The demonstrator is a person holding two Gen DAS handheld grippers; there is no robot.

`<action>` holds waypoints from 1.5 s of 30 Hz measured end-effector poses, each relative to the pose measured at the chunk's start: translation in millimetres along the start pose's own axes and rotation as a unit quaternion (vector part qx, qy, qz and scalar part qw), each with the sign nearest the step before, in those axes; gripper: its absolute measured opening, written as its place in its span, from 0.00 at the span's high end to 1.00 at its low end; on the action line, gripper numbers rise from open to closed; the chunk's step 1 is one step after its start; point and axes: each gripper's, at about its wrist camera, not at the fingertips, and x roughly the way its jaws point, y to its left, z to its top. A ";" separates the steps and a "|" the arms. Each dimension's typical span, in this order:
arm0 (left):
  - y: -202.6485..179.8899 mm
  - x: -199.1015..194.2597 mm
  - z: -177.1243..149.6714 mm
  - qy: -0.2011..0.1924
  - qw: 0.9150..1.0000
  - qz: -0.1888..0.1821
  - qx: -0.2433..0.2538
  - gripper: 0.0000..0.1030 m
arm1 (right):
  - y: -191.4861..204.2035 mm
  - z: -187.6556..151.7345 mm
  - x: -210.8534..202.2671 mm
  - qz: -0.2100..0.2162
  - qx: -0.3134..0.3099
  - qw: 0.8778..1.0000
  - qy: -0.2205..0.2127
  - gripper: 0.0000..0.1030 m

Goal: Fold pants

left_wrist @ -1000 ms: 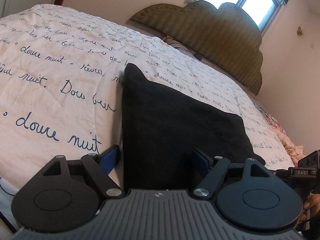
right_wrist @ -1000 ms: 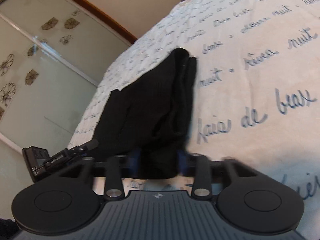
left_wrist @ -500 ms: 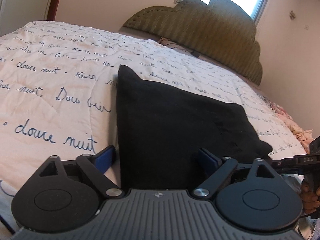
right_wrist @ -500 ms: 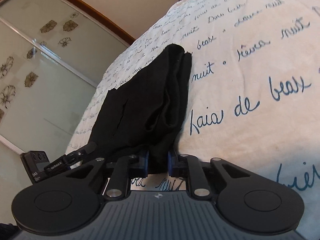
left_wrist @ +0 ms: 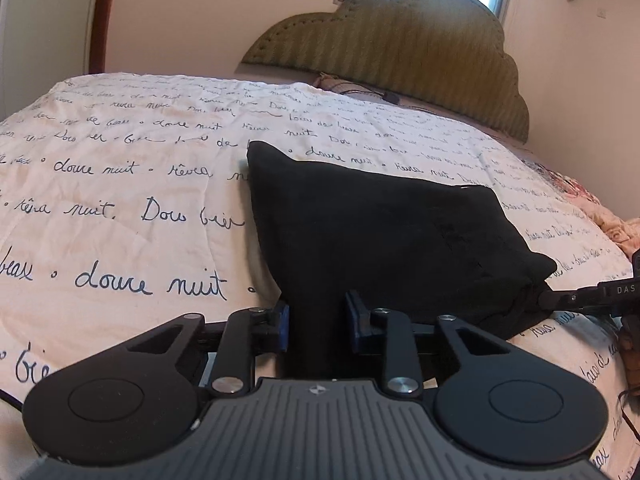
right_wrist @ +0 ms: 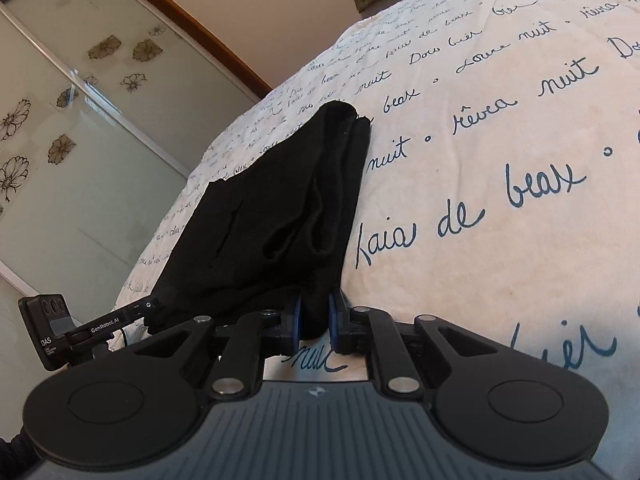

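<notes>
Two grippers now pinch the near edge of the black pants (left_wrist: 384,232), which lie already folded into a thick wedge on the bed's script-printed quilt (left_wrist: 120,208). The left gripper (left_wrist: 318,322) has just been closing: its jaws stood wide a moment ago and now press a bunch of cloth between the blue pads. The right gripper (right_wrist: 314,322) has narrowed too, nearly shut on a thinner corner. With both corners held, the next fold looks ready to start. The fabric is soft, layered, with loose openings showing.
</notes>
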 end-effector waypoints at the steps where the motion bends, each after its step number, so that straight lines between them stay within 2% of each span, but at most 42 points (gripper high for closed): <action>1: 2.1 1.1 0.6 0.006 1.000 -0.004 -0.007 0.70 | -0.1 -0.9 -0.2 0.001 -0.002 1.000 -0.003 0.90; 4: 2.7 -0.4 2.2 0.018 0.999 -0.013 -0.028 0.67 | -6.8 -2.3 -1.6 0.017 0.011 1.000 -0.009 0.90; 5: 3.7 -2.5 3.0 0.022 0.999 -0.019 -0.046 0.55 | -8.8 -2.0 -1.9 0.021 0.016 1.000 -0.008 0.90; 6: 8.5 -4.3 3.7 0.025 0.997 -0.026 -0.070 0.49 | -9.5 -1.5 -2.0 0.024 0.018 1.000 -0.008 0.90; 7: 14.4 -6.3 3.0 0.027 0.994 -0.037 -0.096 0.37 | -9.6 -1.4 -2.6 0.025 0.018 0.999 -0.007 0.89; 8: 19.3 -9.3 1.6 0.025 0.992 -0.044 -0.118 0.31 | -9.6 -1.4 -3.4 0.027 0.019 0.999 -0.007 0.89; 10: 24.4 -13.6 -3.3 0.032 0.988 -0.052 -0.144 0.27 | -9.8 -1.0 -3.3 0.028 0.021 0.999 -0.008 0.89; 12: 21.2 -17.8 -8.4 0.030 0.989 -0.050 -0.137 0.27 | -9.3 -1.1 -2.7 0.029 0.021 0.999 -0.008 0.89; 14: 12.3 -20.8 -14.5 0.017 0.993 -0.030 -0.112 0.33 | -10.1 -1.4 -3.7 0.029 0.021 0.999 -0.009 0.89; 16: 4.2 -21.8 -19.4 0.003 0.997 -0.003 -0.083 0.57 | -10.3 -1.6 -3.4 0.029 0.021 0.999 -0.010 0.89; 17: 2.2 -22.2 -20.7 0.000 0.997 -0.011 -0.074 0.64 | -10.2 -1.7 -3.6 0.029 0.022 0.999 -0.010 0.89; 20: 2.8 -26.8 -18.1 -0.003 0.998 -0.010 -0.065 0.75 | -10.2 -1.8 -4.1 0.030 0.023 0.999 -0.011 0.89; 26: 10.2 -25.8 -16.3 0.009 0.999 -0.013 -0.035 0.79 | -11.9 -1.7 -3.6 0.033 0.025 0.999 -0.010 0.89; 29: 11.1 -21.9 -24.8 -0.006 0.999 -0.009 -0.042 0.77 | -12.2 -1.4 -3.3 0.033 0.024 0.999 -0.010 0.89; 30: 11.6 -23.2 -23.9 -0.006 0.999 -0.011 -0.046 0.76 | -12.5 -1.2 -3.4 0.033 0.026 0.999 -0.010 0.89; 31: 11.5 -25.7 -22.0 -0.008 0.999 -0.011 -0.044 0.69 | -12.3 -0.8 -3.7 0.033 0.027 0.999 -0.009 0.89; 32: 11.9 -31.2 -19.2 -0.014 0.999 -0.009 -0.045 0.57 | -12.1 0.2 -4.6 0.034 0.030 0.999 -0.008 0.88; 34: 12.9 -50.9 -10.7 -0.037 0.998 0.009 -0.045 0.51 | -11.4 5.1 -11.4 0.028 0.048 0.998 -0.011 0.85; 36: 14.5 -77.3 1.0 -0.086 0.996 0.016 -0.032 0.45 | -5.5 9.7 -30.6 0.008 0.061 0.996 -0.063 0.83; 38: 11.8 -92.9 17.7 -0.131 0.991 0.018 -0.027 0.24 | 3.2 17.3 -44.4 0.010 0.067 0.991 -0.117 0.82; 39: 7.6 -93.0 26.7 -0.143 0.989 0.013 -0.021 0.18 | 8.8 23.5 -43.0 0.019 0.069 0.990 -0.124 0.76; 40: 2.3 -88.1 34.9 -0.149 0.989 0.005 -0.010 0.10 | 17.2 31.9 -36.2 0.026 0.066 0.990 -0.121 0.65; 41: -7.0 -78.2 43.5 -0.150 0.989 0.001 0.005 0.08 | 26.9 40.2 -26.2 0.029 0.059 0.991 -0.113 0.56; 42: -17.2 -63.7 51.1 -0.142 0.990 0.000 0.024 0.08 | 37.0 49.0 -13.2 0.029 0.053 0.993 -0.105 0.33; 43: -28.9 -45.4 57.9 -0.130 0.990 -0.002 0.046 0.08 | 45.3 56.2 -0.3 0.028 0.053 0.993 -0.100 0.16; 45: -46.6 -5.6 66.3 -0.095 0.992 -0.006 0.076 0.08 | 54.5 69.1 23.4 0.029 0.065 0.992 -0.101 0.15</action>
